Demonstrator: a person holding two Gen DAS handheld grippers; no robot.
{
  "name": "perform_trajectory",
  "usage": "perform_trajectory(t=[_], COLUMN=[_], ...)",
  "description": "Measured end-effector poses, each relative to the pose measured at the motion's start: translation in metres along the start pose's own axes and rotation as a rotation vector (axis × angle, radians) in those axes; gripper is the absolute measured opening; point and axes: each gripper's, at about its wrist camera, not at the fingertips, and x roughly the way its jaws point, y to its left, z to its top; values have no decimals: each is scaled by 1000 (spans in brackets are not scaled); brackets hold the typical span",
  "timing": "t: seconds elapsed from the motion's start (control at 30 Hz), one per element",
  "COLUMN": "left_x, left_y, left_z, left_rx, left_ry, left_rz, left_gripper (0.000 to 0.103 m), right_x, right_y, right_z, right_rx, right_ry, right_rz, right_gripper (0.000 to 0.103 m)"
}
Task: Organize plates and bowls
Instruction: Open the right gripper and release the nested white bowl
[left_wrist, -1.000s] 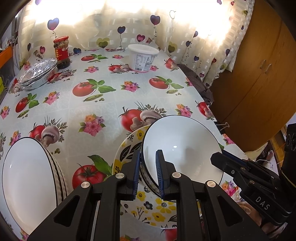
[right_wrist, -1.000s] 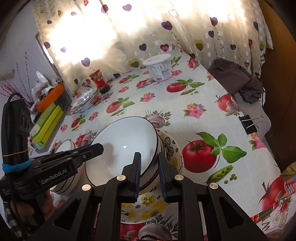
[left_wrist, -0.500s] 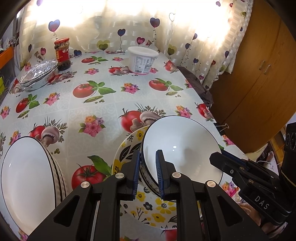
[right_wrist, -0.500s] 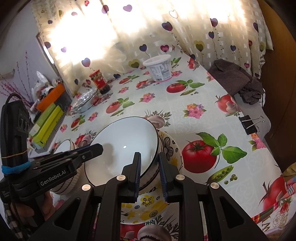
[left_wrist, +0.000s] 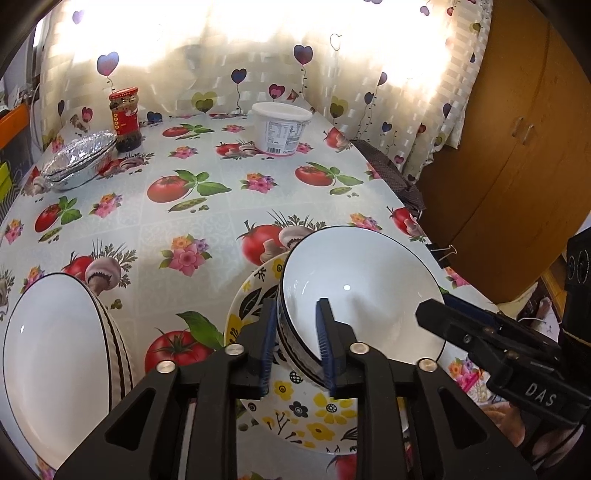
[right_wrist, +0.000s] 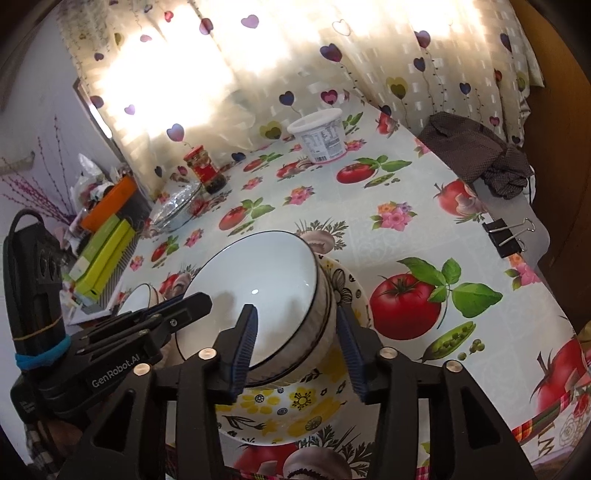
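1. On the table (left_wrist: 221, 206), under its tomato-print cloth, everything is happening at the near edge.
2. The floral plate (left_wrist: 295, 417) lies flat there, and the white bowl (left_wrist: 362, 280) sits on it, empty and tipped a little.
3. A second bowl (left_wrist: 51, 354) sits off to the left, well apart from the plate and also empty.
4. The right gripper (right_wrist: 295, 310) stands wide open. One finger is inside the bowl and one outside, and neither holds anything.
5. The left gripper (left_wrist: 297, 302) straddles the opposite wall of the bowl. It is only narrowly parted and looks loose rather than clamped.
6. I'd call this a set-down being let go. Done well, both grippers lift straight up and clear of the rim before they move sideways. Dragging a pad could slide the bowl on the glazed plate or tip it.
7. The white tub (left_wrist: 281, 127) at the far end has its lid on, so its contents are hidden.
8. The foil-covered dish (left_wrist: 79, 158) at the far left is sealed too.
9. The red-labelled jar (left_wrist: 125, 118), just behind the dish, shows something dark inside.
10. A binder clip (right_wrist: 508, 236) grips the cloth at the table's right edge.
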Motion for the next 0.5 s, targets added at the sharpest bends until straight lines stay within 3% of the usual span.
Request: perform_trajectory(t=[0.27, 0.5], left_x=[-13, -22], left_y=[2, 9], left_z=[-9, -17], left_rx=[-1, -22], left_ry=[-57, -85], left_rz=[1, -20], left_gripper=[45, 47], right_x=[-17, -20], right_y=[-17, -30], right_z=[-8, -17], right_rx=[0, -6], right_ry=[-63, -77], right_rz=[-35, -83], right_gripper=[57, 59])
